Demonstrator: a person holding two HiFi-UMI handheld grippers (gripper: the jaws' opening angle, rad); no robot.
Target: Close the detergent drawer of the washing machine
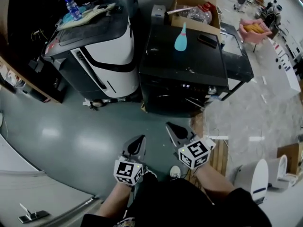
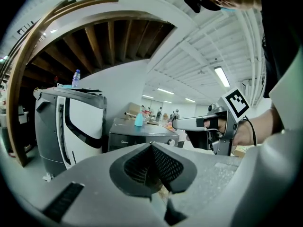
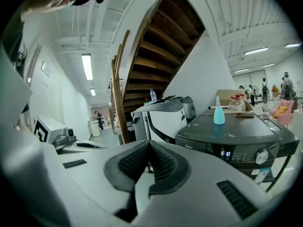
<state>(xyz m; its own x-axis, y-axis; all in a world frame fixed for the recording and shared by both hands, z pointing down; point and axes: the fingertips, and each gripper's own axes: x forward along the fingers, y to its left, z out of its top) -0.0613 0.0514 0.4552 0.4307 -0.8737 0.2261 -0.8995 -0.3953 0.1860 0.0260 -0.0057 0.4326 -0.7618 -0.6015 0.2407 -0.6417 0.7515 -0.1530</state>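
Note:
The black washing machine [image 1: 189, 60] stands ahead of me, a light blue bottle [image 1: 181, 38] on its lid. Its control panel [image 3: 246, 154] shows a lit display and a round knob [image 3: 258, 156]. The drawer front [image 3: 196, 145] at the panel's left end looks flush with the panel. Both grippers hover over the grey floor, short of the machine and touching nothing. My left gripper [image 1: 138, 144] [image 2: 151, 145] is shut and empty. My right gripper [image 1: 176, 130] [image 3: 149, 143] is also shut and empty, a little closer to the washer.
A grey-and-white appliance [image 1: 102, 46] with a water bottle [image 1: 72, 7] on top stands left of the washer. Behind it is a cardboard box [image 1: 196, 4]; a dark phone [image 1: 208, 40] lies on the lid. A wooden staircase [image 3: 156, 46] rises at the left, and a wooden slatted board [image 1: 220, 157] lies at the right.

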